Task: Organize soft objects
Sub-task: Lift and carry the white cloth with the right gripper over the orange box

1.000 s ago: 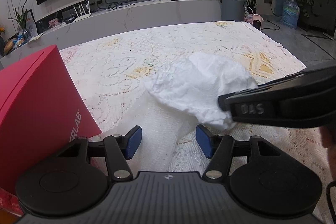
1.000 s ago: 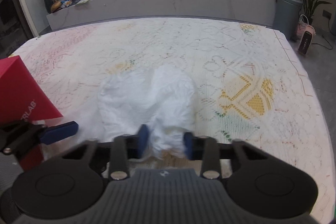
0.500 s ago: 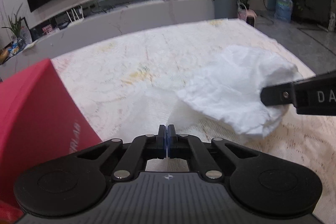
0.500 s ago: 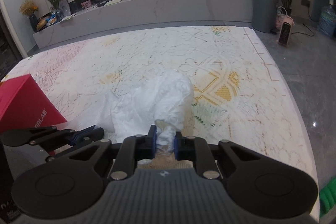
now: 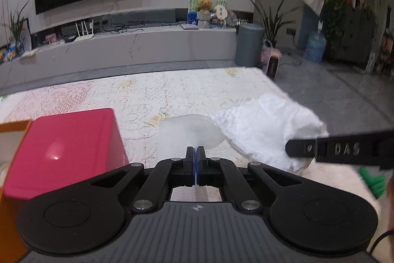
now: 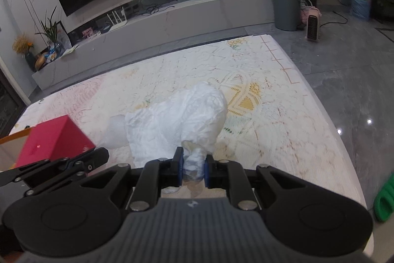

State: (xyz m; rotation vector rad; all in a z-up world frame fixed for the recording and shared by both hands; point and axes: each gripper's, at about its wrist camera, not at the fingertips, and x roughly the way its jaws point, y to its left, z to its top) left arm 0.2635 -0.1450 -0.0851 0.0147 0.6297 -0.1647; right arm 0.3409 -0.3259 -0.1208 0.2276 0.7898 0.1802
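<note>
A crumpled white soft bundle [image 6: 182,120] hangs in the air above the lace-covered table [image 6: 270,115]. My right gripper [image 6: 193,165] is shut on its near end. A translucent foam sheet [image 5: 189,132] joins the bundle [image 5: 266,130] on its left. My left gripper [image 5: 196,164] is shut on the foam sheet's near edge. The right gripper's finger [image 5: 339,148] shows at the right of the left wrist view, and the left gripper [image 6: 61,166] shows at the lower left of the right wrist view.
A red box [image 5: 64,147] stands on the table to the left, inside an orange-edged carton [image 5: 9,130]. A green object [image 6: 384,199] lies off the table's right edge. The grey floor, a bin [image 6: 285,6] and a TV bench lie beyond.
Both grippers have risen with the bundle and foam sheet, which now hang higher above the table. The left gripper closed on the foam sheet a second ago and stays shut.
</note>
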